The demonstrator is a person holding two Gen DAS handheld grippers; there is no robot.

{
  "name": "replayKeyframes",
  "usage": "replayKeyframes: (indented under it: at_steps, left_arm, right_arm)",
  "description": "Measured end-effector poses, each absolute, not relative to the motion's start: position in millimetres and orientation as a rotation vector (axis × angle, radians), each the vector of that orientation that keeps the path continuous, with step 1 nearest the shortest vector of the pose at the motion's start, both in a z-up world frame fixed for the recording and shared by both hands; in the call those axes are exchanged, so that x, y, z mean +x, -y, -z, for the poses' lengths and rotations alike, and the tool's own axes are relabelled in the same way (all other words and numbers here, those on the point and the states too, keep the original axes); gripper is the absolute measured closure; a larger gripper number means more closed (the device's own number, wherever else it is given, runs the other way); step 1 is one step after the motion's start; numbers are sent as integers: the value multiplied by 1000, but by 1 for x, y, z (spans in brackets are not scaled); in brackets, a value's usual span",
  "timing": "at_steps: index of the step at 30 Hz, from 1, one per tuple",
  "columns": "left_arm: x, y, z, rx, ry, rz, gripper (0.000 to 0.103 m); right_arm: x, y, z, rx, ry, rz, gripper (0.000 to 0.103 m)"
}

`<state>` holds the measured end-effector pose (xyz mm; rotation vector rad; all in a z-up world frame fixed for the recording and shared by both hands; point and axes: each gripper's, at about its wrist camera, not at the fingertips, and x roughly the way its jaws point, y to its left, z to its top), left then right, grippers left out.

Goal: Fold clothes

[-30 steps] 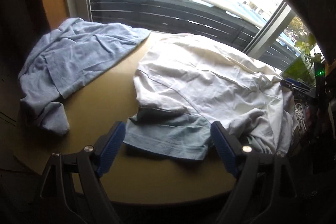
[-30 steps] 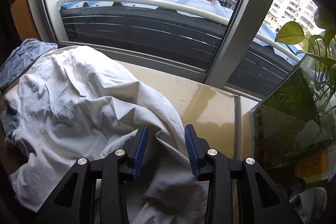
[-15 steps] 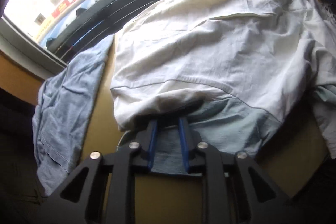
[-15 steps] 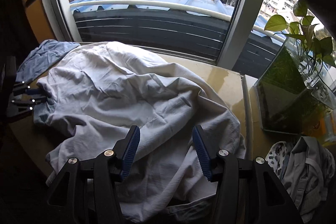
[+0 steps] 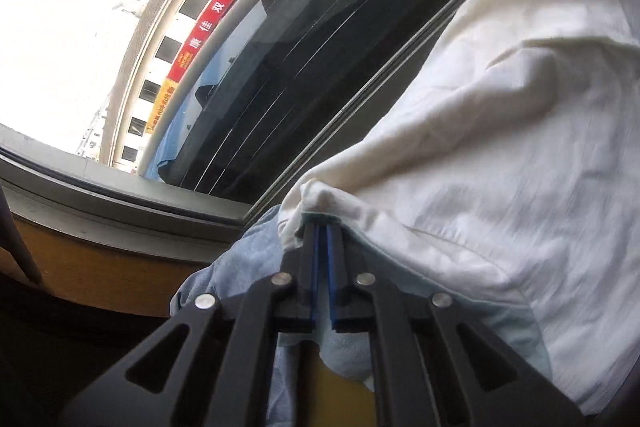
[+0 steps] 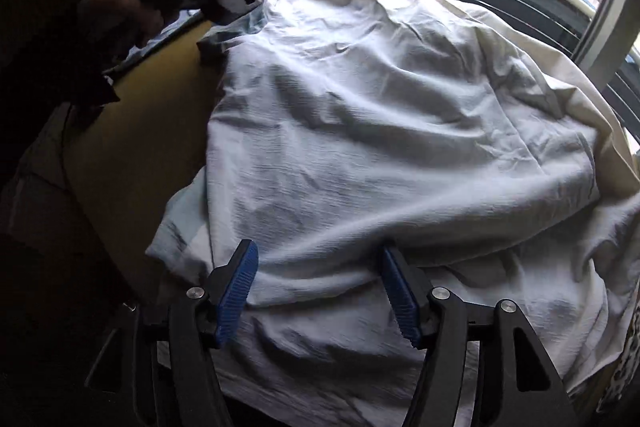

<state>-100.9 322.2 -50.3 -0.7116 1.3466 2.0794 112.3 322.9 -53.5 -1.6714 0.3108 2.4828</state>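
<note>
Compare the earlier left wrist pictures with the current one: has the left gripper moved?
Yes. The left gripper has closed in on the white garment, now shut on its edge, nearer the window frame than before.

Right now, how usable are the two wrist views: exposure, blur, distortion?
Left wrist: sky blown out, window frame bent by fisheye, white shirt bright with slight smear. Right wrist: left side near black, shirt evenly lit, mild motion blur at the near hem.
</note>
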Motion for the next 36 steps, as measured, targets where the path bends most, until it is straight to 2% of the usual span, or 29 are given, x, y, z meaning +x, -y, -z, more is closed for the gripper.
replayKeyframes:
  at_steps: [2, 3, 4, 5, 6, 7, 8, 9, 11, 16, 18, 20, 21, 22, 23, 24, 29, 34, 36]
  left_arm:
    - [-83, -305, 16, -749, -1162, -2059, 93]
    - [-73, -290, -1, -770, -1059, -2056, 86]
    - [-61, -272, -17, -793, -941, -2037, 60]
    - [-50, -253, -28, -830, -823, -2009, 43]
    - [-40, -233, -33, -881, -722, -1979, 14]
    - [-30, -215, -34, -936, -630, -1945, 6]
    - [-21, -197, -30, -1004, -554, -1879, 7]
    - [-13, -182, -20, -1083, -497, -1816, 15]
    - [10, -160, 0, -1190, -451, -1767, 19]
    - [47, -150, 35, -1332, -341, -1709, 20]
    - [59, -162, 41, -1325, -356, -1724, 20]
    - [71, -173, 42, -1254, -402, -1756, 28]
    - [72, -180, 44, -1225, -426, -1773, 39]
    - [74, -185, 45, -1201, -430, -1762, 67]
    - [74, -191, 48, -1211, -414, -1728, 88]
    - [71, -195, 49, -1231, -393, -1715, 97]
    - [62, -200, 50, -1271, -330, -1710, 98]
    - [54, -192, 45, -1283, -347, -1681, 98]
    - [53, -189, 46, -1278, -377, -1663, 98]
  right_arm:
    - [96, -311, 55, -1637, -282, -2468, 28]
    - [90, -308, 56, -1621, -306, -2466, 26]
    - [84, -307, 55, -1619, -334, -2467, 26]
    - [80, -310, 54, -1609, -393, -2475, 26]
    - [78, -316, 53, -1588, -486, -2489, 26]
    - [78, -325, 53, -1565, -592, -2498, 26]
    - [78, -333, 52, -1541, -697, -2505, 26]
    - [79, -340, 52, -1524, -792, -2512, 26]
    - [86, -346, 51, -1536, -872, -2542, 26]
    - [116, -352, 34, -1519, -806, -2608, 26]
    - [132, -358, 27, -1495, -764, -2598, 26]
    - [145, -366, 23, -1503, -688, -2563, 26]
    - [155, -371, 18, -1481, -633, -2536, 26]
    - [164, -376, 14, -1469, -595, -2508, 26]
    - [175, -381, 9, -1456, -566, -2478, 26]
    - [189, -387, 5, -1436, -561, -2440, 26]
    - [261, -417, 2, -1353, -648, -2192, 26]
    - [297, -423, 25, -1300, -926, -2092, 26]
    - [296, -416, 30, -1265, -984, -2093, 26]
